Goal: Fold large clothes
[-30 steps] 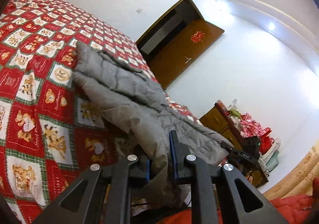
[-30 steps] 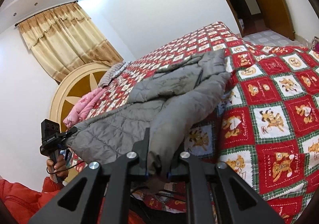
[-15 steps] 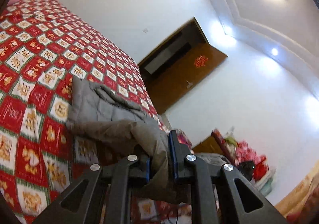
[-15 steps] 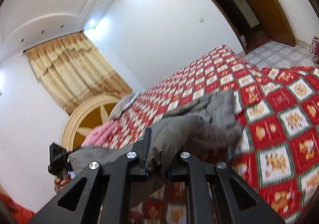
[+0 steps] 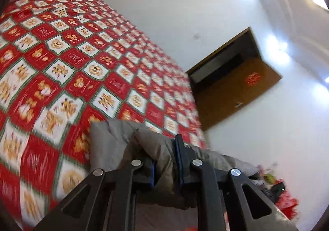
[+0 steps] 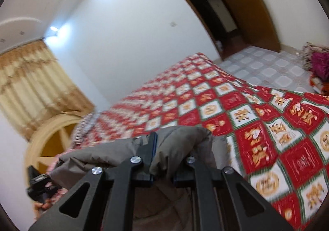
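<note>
A fold of the grey padded jacket [image 5: 160, 148] is clamped in the left gripper [image 5: 164, 161], another in the right gripper [image 6: 164, 155]; the jacket is held at six o'clock above the red patchwork bed [image 5: 72, 62].

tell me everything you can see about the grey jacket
The grey jacket looks like a padded, quilted coat in matte fabric. It is bunched up, not flat. The left hand-held gripper and the right hand-held gripper are each shut on a fold of it, and its near part sags between them. Its far edge is over the red patterned bedspread.
</note>
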